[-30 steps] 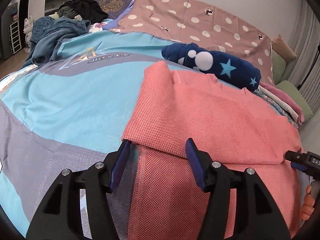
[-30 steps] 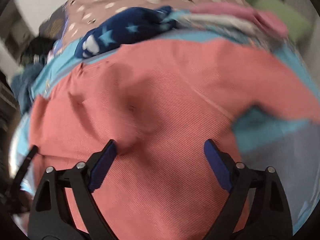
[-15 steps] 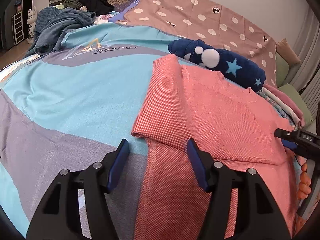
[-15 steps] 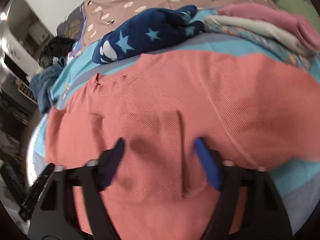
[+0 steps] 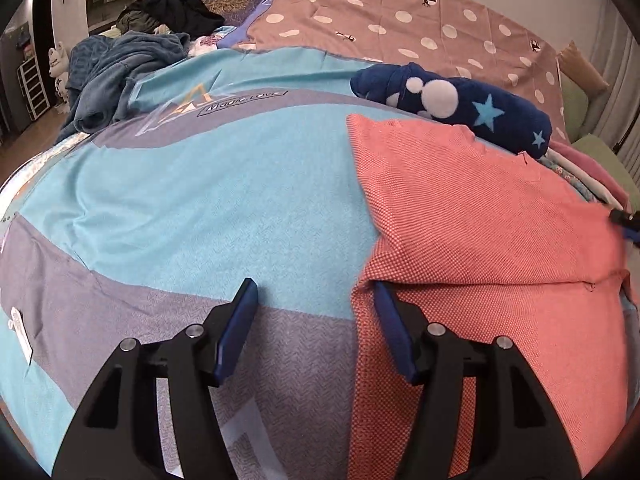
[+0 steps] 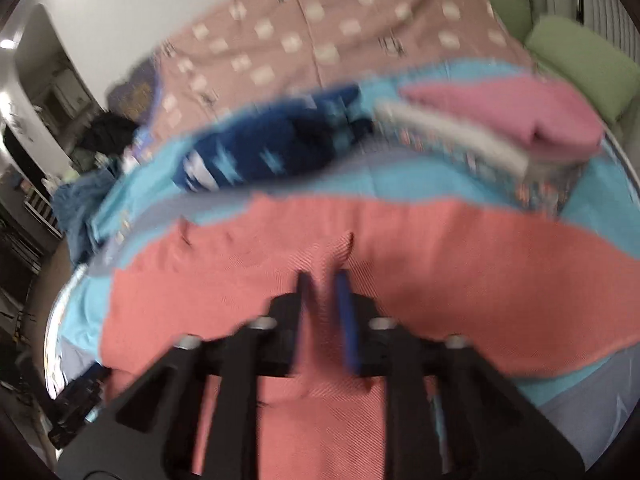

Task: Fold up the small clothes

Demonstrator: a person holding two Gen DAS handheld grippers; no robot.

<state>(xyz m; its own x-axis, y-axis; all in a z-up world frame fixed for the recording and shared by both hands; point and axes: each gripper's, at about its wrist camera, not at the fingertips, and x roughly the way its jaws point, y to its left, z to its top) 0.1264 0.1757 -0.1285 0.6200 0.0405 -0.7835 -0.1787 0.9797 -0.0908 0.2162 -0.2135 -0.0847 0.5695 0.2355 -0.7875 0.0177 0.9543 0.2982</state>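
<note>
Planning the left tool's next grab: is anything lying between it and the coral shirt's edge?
Nothing visible does. The left tool hangs open over bare bedspread, one finger already at the coral shirt edge. The navy star garment lies beyond the shirt.

Motion blur smears the navy starred garment (image 6: 276, 152) beyond detail.

The coral shirt (image 5: 480, 240) was a coarse, matt woven knit. The bedspread (image 5: 200, 200) was smooth matt cloth. The navy garment (image 5: 460, 100) looked fleecy and soft. The left gripper (image 5: 316, 300) was matt black plastic with blue pads and shiny metal screws.
</note>
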